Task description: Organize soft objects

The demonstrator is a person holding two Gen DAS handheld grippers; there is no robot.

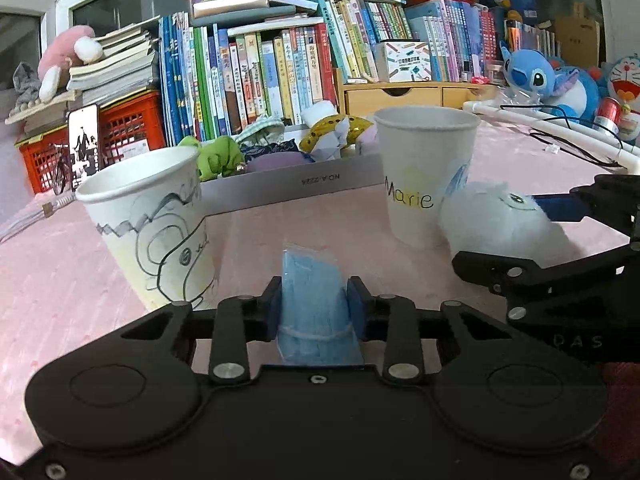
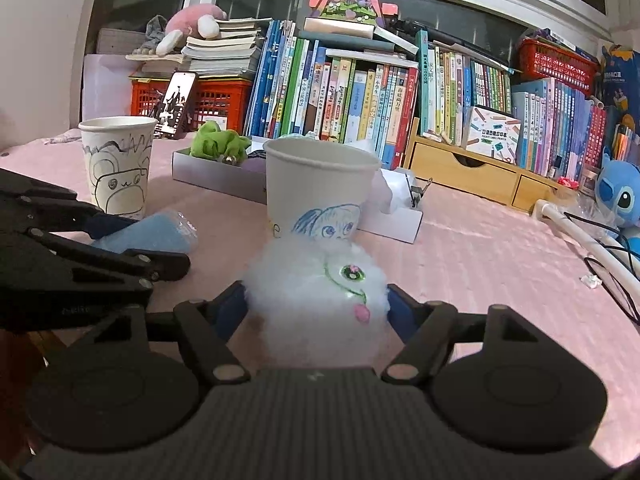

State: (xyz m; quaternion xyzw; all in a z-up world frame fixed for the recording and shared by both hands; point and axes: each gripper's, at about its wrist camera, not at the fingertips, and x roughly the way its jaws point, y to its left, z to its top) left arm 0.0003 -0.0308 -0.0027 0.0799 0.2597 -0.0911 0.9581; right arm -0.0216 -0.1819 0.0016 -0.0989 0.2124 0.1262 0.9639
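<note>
Left gripper [image 1: 316,300]: clenched on the blue packet [image 1: 311,280], low over the pink tabletop [image 1: 60,272].
Right gripper [image 2: 316,304]: grasping the white plush [image 2: 316,292], just before the Marie cup [image 2: 316,184].

A row of upright books [image 1: 280,76] lines the back of the pink table [image 1: 60,272], with a wooden drawer unit [image 1: 412,94] to their right. A red crate [image 1: 128,128] stands at the left under a stack of books [image 1: 112,68], and a phone [image 1: 83,144] leans against it. A blue plush toy [image 1: 536,76] sits at the far right, beside white tubes [image 1: 560,128] and a black cable [image 1: 576,148].
</note>
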